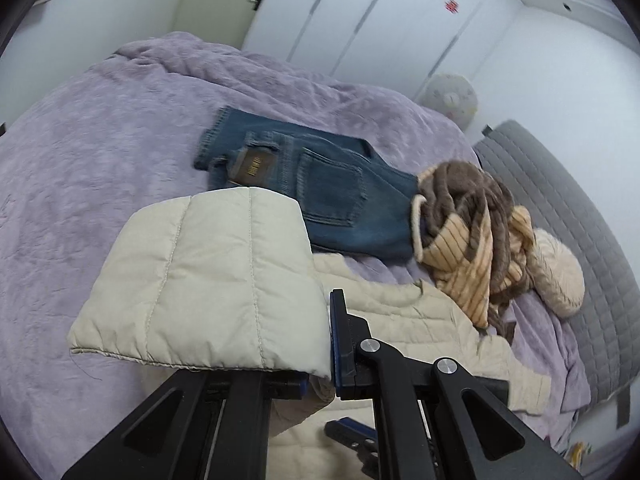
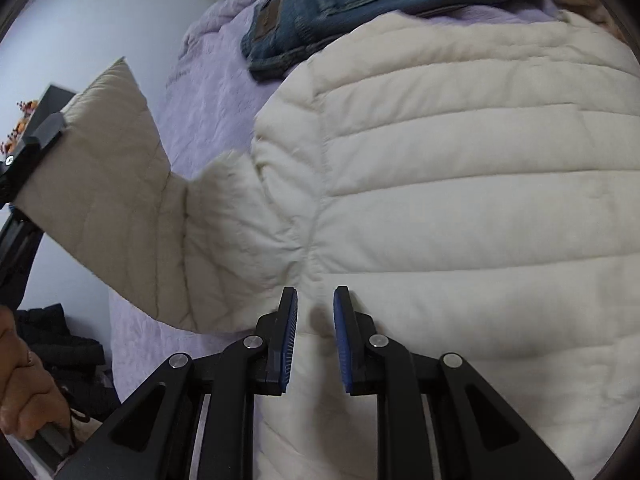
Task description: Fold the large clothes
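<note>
A cream quilted puffer jacket lies spread on the purple bed cover. My left gripper is shut on the cuff end of its sleeve and holds it in the air above the bed; the sleeve hides one finger. In the right wrist view the same sleeve stretches left up to the left gripper. My right gripper points down at the jacket body near the armpit seam. Its jaws stand narrow, with a pinch of padded fabric between the blue pads.
Folded blue jeans lie on the bed beyond the jacket. A brown and orange striped garment and a cream fluffy pillow sit by the grey headboard. White wardrobe doors stand behind. Dark clothes lie beside the bed; a hand shows.
</note>
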Available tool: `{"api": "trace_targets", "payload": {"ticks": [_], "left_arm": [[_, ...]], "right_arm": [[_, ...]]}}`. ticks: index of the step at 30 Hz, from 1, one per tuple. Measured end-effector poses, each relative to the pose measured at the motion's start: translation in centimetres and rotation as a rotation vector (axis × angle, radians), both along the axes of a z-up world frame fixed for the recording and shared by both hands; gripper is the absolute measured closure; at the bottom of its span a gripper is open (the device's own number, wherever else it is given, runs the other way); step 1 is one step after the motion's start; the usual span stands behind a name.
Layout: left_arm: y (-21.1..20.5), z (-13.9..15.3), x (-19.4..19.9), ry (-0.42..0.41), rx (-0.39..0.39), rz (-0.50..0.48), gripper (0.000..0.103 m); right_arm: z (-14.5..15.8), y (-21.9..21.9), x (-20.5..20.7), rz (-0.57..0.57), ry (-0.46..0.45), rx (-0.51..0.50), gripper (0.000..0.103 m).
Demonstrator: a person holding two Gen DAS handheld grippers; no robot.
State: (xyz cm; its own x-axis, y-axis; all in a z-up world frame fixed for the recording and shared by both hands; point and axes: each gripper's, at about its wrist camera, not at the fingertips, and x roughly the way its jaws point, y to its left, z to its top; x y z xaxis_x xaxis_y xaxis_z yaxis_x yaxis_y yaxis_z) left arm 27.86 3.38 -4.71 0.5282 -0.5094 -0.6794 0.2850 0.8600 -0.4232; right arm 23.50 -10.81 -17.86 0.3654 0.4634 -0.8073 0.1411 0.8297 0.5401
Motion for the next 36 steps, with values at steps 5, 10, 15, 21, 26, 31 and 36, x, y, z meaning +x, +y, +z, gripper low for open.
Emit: {"api": "trace_targets", "payload": {"ticks": [5, 10, 15, 21, 26, 31, 36], "left_arm": [[-12.8, -4.2, -1.2, 0.027, 0.192, -0.196, 0.093], [-21.5, -9.6, -3.5, 0.018, 0.46, -0.36, 0.093], [-24.1, -11.5, -5.6, -0.048, 0.616, -0.415, 0.093], [-23.8, -10.7, -6.2, -0.113, 0.62, -0.411, 0.0], [-23.2, -9.4, -6.8, -0.136, 0.633, -0.42, 0.0], [-17.7, -5.6, -9.0, -0.194, 0.523, -0.348, 0.0], [-8.5, -4.8, -9.0, -0.17, 0.562, -0.091, 0.0]], "right_arm": [[1.6, -9.9, -4.5, -0.166, -0.006, -0.113, 0.082], [1.9, -17.0, -8.4, -0.299, 0.009, -0.259, 0.082], [1.0, -21.7, -10.8, -0.384, 0.047, -0.23, 0.082], [-0.1, -23.9, -10.9, -0.433, 0.043, -0.155, 0.082], [-0.1, -24.2, -11.3, -0.438, 0.038, -0.149, 0.082], [1.4, -23.3, -11.5, -0.399, 0.03, -0.195, 0.062], [4.8, -18.9, -9.2, -0.249, -0.095, -0.308, 0.017]]}}
